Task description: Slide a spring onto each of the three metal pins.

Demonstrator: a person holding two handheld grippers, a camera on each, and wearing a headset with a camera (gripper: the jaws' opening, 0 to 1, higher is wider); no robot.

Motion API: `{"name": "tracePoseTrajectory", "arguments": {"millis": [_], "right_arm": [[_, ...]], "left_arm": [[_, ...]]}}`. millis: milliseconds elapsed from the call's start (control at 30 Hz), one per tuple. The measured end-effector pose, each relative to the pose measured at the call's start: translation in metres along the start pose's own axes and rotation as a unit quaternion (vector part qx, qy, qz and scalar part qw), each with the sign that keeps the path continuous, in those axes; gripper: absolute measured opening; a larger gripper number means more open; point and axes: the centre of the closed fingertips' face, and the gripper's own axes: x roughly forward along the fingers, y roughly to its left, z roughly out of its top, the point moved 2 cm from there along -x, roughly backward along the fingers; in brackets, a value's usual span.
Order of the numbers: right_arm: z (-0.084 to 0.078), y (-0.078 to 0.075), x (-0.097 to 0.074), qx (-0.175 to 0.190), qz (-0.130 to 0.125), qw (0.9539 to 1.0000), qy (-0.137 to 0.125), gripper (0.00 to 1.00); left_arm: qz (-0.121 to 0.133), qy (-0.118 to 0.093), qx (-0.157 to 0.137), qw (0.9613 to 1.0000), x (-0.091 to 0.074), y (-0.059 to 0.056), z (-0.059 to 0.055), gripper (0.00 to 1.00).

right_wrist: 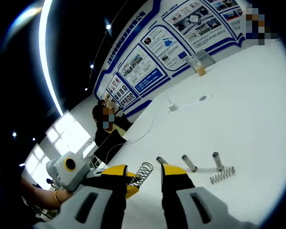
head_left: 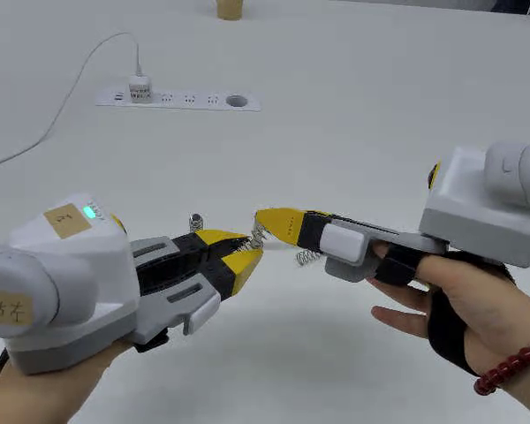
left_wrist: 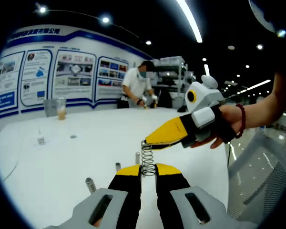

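Observation:
My left gripper (head_left: pixel 250 251) (left_wrist: pixel 148 170) is shut on the lower end of a steel spring (left_wrist: pixel 147 155) (head_left: pixel 258 234), which it holds above the white table (head_left: pixel 353 132). My right gripper (head_left: pixel 263 218) (right_wrist: pixel 145 172) faces it, open, its yellow jaws on either side of the spring's (right_wrist: pixel 142 171) free end. On the table stand three short metal pins. One pin (right_wrist: pixel 161 161) (head_left: pixel 195 221) (left_wrist: pixel 90 184) carries a spring. The other two pins (right_wrist: pixel 188 162) (right_wrist: pixel 217 161) are bare. A loose spring (right_wrist: pixel 222 175) (head_left: pixel 307 257) lies beside them.
A white power strip (head_left: pixel 177 99) with a plugged charger (head_left: pixel 140 88) and its cable lies at the far left of the table. A cup (head_left: pixel 230 9) (left_wrist: pixel 61 109) stands at the far edge. A person (left_wrist: pixel 138 88) works at the back, another person (right_wrist: pixel 105 121) sits nearby.

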Motion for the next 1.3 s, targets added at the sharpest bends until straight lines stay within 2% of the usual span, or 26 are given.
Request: {"name": "tracePoseTrajectory", "arguments": {"millis": [133,500,733,967,1133,1300], "right_arm": [[0.0,0.004,0.002,0.015,0.009,0.9998,-0.001,0.26],[-0.006,0.008,0.005,0.028,0.02,0.9994,0.009,0.17],[-0.005,0.011,0.006,0.039,0.03,0.9988,0.002,0.14],[-0.004,0.015,0.007,0.03,0.039,0.9988,-0.003,0.12],[-0.002,0.013,0.006,-0.001,0.032,0.9994,-0.007,0.12],[0.001,0.008,0.004,-0.032,0.02,0.9993,-0.008,0.12]], "left_arm": [[-0.003,-0.006,0.001,1.0,-0.001,-0.002,0.003,0.1],[-0.01,-0.013,0.012,0.9998,-0.003,-0.005,0.006,0.1],[-0.011,-0.014,0.016,0.9997,-0.004,-0.004,0.008,0.1],[-0.004,-0.011,0.032,0.9994,-0.005,-0.003,0.009,0.11],[-0.001,-0.004,0.034,0.9994,-0.005,-0.001,0.008,0.11],[0.003,0.017,0.036,0.9992,-0.007,0.002,0.001,0.15]]}}
